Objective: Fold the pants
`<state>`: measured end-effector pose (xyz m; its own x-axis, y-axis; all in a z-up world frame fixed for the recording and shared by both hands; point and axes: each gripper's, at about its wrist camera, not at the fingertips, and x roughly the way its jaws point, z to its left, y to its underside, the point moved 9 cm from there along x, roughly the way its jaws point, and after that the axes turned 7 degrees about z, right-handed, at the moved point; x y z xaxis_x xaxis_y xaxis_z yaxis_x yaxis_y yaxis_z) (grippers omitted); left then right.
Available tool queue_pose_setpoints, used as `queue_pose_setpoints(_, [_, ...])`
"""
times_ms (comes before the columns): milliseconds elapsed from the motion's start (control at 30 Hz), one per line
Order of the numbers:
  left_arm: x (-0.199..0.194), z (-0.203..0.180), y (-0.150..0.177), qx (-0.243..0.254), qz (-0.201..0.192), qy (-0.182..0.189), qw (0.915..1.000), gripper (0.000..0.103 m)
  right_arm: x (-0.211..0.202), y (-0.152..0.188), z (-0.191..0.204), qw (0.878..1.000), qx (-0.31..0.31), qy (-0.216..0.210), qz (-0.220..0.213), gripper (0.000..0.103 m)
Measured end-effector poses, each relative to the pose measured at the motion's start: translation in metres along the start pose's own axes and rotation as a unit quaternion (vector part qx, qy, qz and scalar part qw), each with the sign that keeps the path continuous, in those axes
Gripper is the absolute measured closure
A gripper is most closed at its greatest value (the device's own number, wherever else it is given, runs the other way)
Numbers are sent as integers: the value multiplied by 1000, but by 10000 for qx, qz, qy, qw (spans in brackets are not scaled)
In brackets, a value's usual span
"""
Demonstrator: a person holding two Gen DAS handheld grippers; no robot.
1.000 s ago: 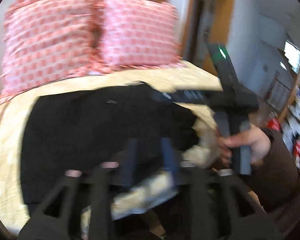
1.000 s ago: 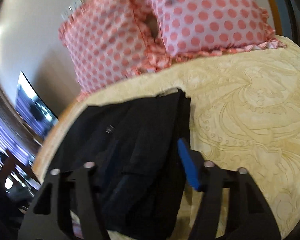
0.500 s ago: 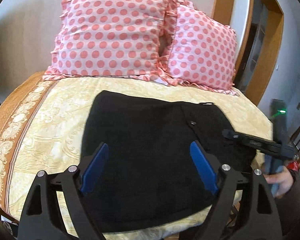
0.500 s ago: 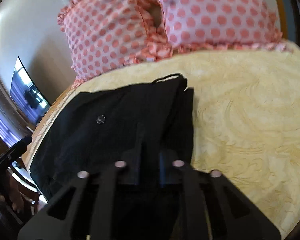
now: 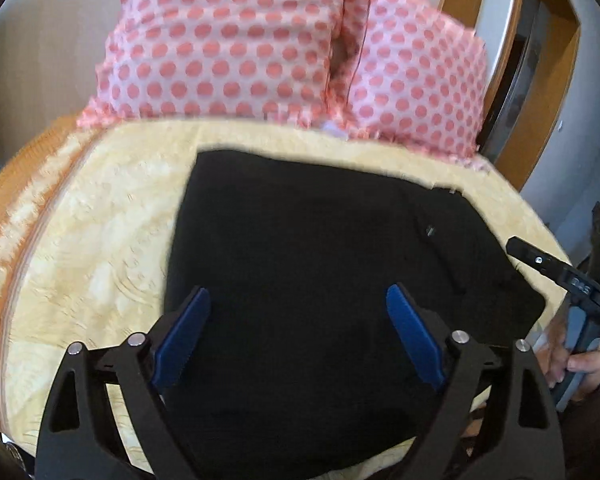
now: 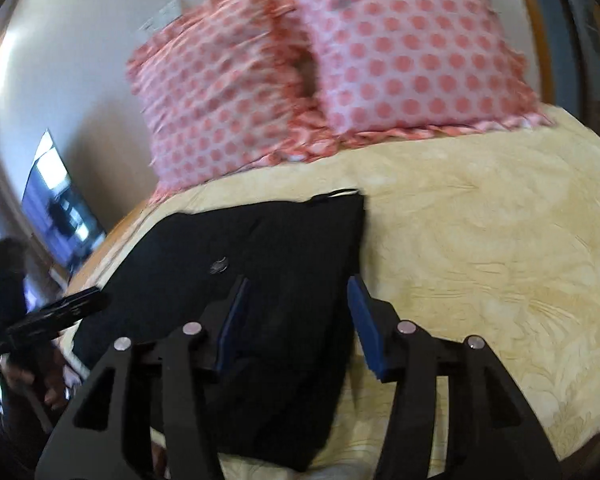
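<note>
Partly, pants (image 5: 320, 264) behind left tongs (image 5: 296, 328).

Two pink polka-dot pillows (image 5: 236, 40) lean against a pale wall (image 6: 80, 60) on a yellow bedspread (image 6: 500, 240).

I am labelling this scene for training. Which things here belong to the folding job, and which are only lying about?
Belong to the job:
black pants, lying folded on the bedspread
left gripper, open above them
right gripper, open above them

Just there:
two pink polka-dot pillows
yellow bedspread
screen by the wall
</note>
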<state>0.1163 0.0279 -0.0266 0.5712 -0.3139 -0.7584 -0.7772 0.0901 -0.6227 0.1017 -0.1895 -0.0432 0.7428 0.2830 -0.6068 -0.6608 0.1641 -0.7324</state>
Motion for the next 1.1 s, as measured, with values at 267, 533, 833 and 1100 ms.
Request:
queue_pose_setpoints(267, [-22, 17, -24, -49, -262, -29, 9996, 11, 26, -18, -23, 9965, 555, -264, 573, 38])
queue_pose_setpoints(533, [16, 75, -64, -616, 484, 83, 9969, 13, 64, -31, -33, 9902, 777, -519, 1039, 52])
queue_pose_setpoints(833, [61, 62, -56, -612, 1258, 519, 9888, 33, 61, -26, -25, 9899, 570, -843, 984, 74])
queue_pose_setpoints(1100, [40, 59, -65, -481, 909, 532, 9933, 92, 47, -41, -9, 9898, 316, -1105, 841, 92])
